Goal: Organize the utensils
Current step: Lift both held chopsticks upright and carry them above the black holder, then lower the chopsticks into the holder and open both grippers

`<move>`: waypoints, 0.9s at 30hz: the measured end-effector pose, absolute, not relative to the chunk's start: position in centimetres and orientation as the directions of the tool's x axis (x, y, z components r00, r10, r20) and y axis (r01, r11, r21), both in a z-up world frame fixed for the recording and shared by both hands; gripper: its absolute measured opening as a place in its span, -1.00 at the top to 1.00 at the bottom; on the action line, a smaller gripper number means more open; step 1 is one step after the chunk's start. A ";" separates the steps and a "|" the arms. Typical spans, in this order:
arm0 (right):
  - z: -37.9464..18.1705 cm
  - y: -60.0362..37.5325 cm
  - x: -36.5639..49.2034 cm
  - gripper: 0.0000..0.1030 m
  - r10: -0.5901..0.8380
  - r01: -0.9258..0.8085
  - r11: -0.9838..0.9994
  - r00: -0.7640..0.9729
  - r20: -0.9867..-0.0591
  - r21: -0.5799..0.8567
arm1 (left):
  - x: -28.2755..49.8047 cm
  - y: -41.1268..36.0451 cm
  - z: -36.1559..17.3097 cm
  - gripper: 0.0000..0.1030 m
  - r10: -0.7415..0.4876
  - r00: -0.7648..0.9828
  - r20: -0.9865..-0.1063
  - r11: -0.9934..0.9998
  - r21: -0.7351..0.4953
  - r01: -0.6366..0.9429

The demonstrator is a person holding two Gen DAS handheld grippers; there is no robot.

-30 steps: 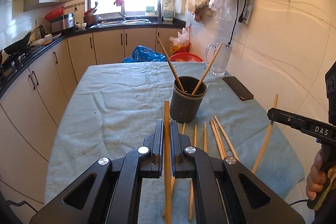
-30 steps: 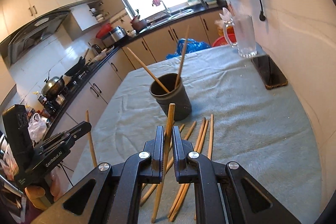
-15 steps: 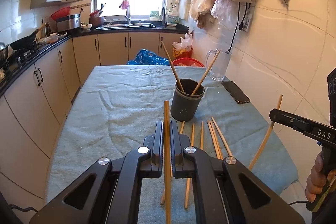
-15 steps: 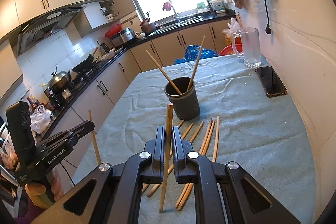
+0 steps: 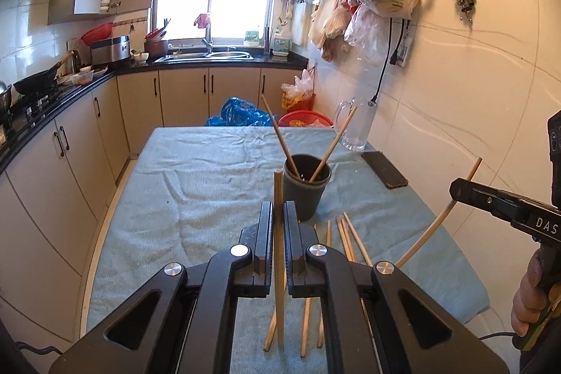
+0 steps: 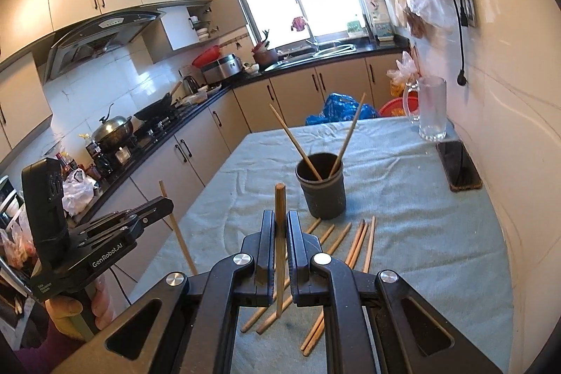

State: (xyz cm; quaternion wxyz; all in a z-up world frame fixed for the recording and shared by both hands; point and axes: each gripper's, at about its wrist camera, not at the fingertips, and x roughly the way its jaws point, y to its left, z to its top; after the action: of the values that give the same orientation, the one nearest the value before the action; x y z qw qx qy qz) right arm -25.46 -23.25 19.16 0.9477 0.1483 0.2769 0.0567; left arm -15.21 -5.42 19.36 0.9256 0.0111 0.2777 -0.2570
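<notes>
While both tongs grip one stick each, stock reads as follows, all placed rel. to the dark cup point(image 5: 306, 187).

Item 1: left gripper point(image 5: 278, 216), jaws narrow, clamped on a single chopstick point(image 5: 278, 198) held upright; near side of cup, just left of it in left-wrist view, clear of the cloth.

Item 2: right gripper point(image 6: 279, 226), jaws narrow, pinching another chopstick point(image 6: 279, 205), upright; near side of cup, left of it in right-wrist view. Seen also from the left cam at far right, w/ a hand point(image 5: 526, 300) on its handle.

Item 3: cup, upright on the blue-green cloth point(image 5: 196, 184), approx. mid-table; two sticks point(image 5: 280, 135) stand in it, leaning apart, tips well above the rim.

Item 4: loose chopsticks point(image 6: 357, 240), several, flat on cloth just in front of cup, fanned, some overlapping.

Item 5: phone point(image 6: 459, 165), right of cup, near the wall-side table edge.

Item 6: glass mug point(image 6: 429, 107), beyond and right of cup, at far right corner.

Room: cloth left of and behind cup is bare; table's right edge runs close along the tiled wall, left edge faces an aisle by the cabinets.
</notes>
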 end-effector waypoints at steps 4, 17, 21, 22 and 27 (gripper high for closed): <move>20.2 -23.5 -25.0 0.86 0.183 -0.030 0.953 0.849 -0.495 0.301 | -14.6 -5.9 20.4 0.90 -0.476 0.721 -0.504 0.864 -0.113 0.491; 24.4 -27.2 -21.2 0.86 0.138 -0.011 0.961 0.887 -0.440 0.278 | -10.1 -8.7 24.9 0.90 -0.517 0.724 -0.456 0.845 -0.134 0.518; 26.4 -28.2 -19.2 0.86 0.125 -0.006 0.956 0.911 -0.392 0.293 | -8.7 -10.2 27.0 0.90 -0.513 0.751 -0.415 0.849 -0.117 0.515; 27.0 -28.6 -18.4 0.86 0.124 -0.004 0.953 0.918 -0.378 0.304 | -8.3 -10.6 27.5 0.90 -0.513 0.758 -0.403 0.850 -0.116 0.513; 28.3 -29.5 -15.5 0.86 0.101 0.013 0.947 0.936 -0.336 0.322 | -5.5 -12.6 29.1 0.90 -0.514 0.769 -0.379 0.853 -0.128 0.507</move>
State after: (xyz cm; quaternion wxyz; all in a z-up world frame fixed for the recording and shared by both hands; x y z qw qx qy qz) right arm -15.47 -29.54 28.32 0.9706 0.1615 0.1770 0.0228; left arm -5.47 -12.63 29.08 0.9405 -0.0090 0.2041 -0.2714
